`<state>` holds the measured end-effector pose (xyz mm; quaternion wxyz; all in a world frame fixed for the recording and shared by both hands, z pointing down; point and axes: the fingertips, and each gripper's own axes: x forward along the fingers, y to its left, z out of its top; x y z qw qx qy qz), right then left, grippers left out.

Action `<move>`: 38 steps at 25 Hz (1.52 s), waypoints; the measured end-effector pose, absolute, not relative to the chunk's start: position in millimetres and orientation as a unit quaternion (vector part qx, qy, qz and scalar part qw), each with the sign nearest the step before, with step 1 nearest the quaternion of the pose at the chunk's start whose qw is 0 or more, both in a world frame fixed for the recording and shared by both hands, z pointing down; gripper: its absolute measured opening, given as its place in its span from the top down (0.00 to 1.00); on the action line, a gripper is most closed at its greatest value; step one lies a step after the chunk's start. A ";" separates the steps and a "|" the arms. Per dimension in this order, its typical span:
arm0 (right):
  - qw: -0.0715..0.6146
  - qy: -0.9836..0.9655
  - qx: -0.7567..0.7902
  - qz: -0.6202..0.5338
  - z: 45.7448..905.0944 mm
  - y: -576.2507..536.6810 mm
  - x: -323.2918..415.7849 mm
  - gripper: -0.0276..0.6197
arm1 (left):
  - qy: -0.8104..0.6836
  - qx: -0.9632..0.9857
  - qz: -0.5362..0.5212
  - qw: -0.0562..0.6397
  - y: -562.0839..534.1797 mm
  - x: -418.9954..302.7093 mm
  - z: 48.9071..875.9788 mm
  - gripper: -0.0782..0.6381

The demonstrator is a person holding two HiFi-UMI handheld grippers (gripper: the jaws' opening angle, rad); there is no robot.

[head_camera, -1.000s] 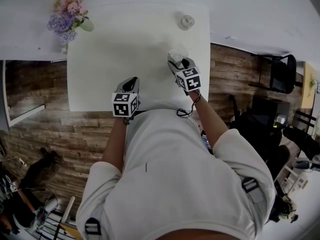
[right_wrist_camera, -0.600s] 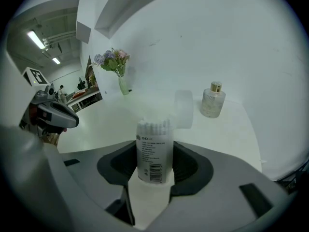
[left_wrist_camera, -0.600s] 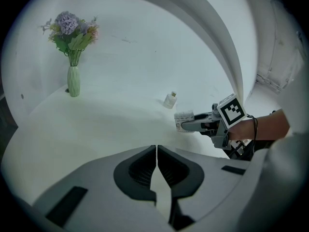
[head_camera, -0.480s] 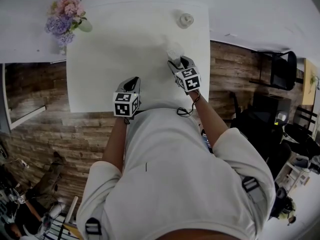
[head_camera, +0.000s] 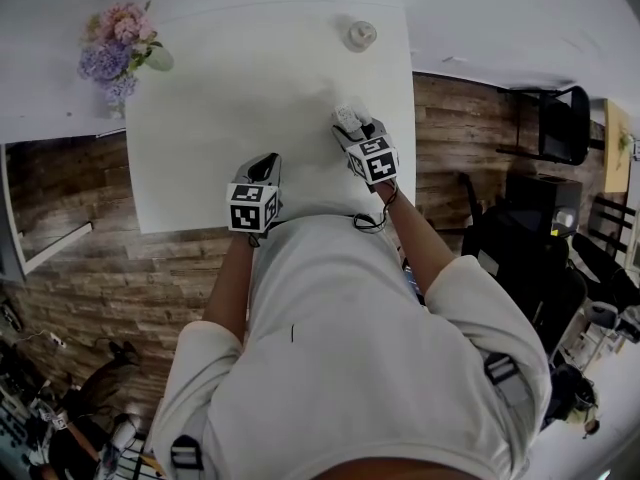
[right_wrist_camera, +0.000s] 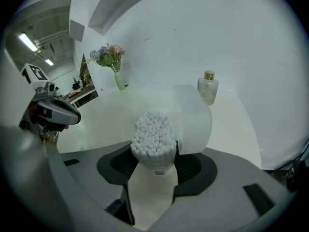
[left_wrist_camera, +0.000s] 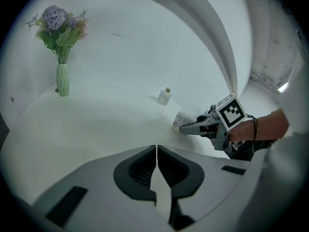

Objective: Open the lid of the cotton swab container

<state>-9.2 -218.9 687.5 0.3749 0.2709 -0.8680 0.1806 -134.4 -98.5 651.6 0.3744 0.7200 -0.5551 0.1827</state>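
While your right hand-held gripper [right_wrist_camera: 153,173] pinches the clear round plastic cotton swab container [right_wrist_camera: 154,141] by its sides, the white lid [right_wrist_camera: 193,122] stands swung open at its right, with the white swab tips [right_wrist_camera: 153,129] exposed. You hold it over the right side of the white worktop [head_camera: 230,88]. Your left hand-held gripper [left_wrist_camera: 157,153] has its jaws pressed together on nothing, above the near edge and well apart from the container.
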 end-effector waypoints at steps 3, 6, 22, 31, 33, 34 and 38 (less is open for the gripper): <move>0.379 -0.862 0.274 0.195 693.0 -214.9 -5.5 0.61 | -0.547 0.726 0.184 0.374 -99.3 -131.5 652.6 0.85; 0.383 -0.855 0.283 0.204 696.6 -211.9 -0.7 0.55 | -0.539 0.731 0.186 0.376 -98.7 -128.6 654.3 0.85; 0.360 -0.805 0.412 0.229 674.6 -154.3 39.1 0.96 | -0.450 0.794 0.178 0.369 -100.5 -97.3 659.5 0.85; 0.305 -0.831 0.412 0.216 643.0 -103.9 30.9 0.96 | -0.434 0.808 0.188 0.350 -74.1 -65.1 640.2 0.85; 0.278 -0.838 0.415 0.219 632.2 -97.6 32.8 0.96 | -0.443 0.808 0.184 0.341 -71.3 -58.3 630.9 0.85; 0.267 -0.841 0.418 0.218 626.4 -93.2 35.6 0.96 | -0.448 0.808 0.182 0.336 -68.1 -53.9 626.0 0.85; 0.237 -0.846 0.433 0.202 599.5 -66.6 57.5 0.96 | -0.465 0.814 0.152 0.313 -45.1 -29.8 603.3 0.85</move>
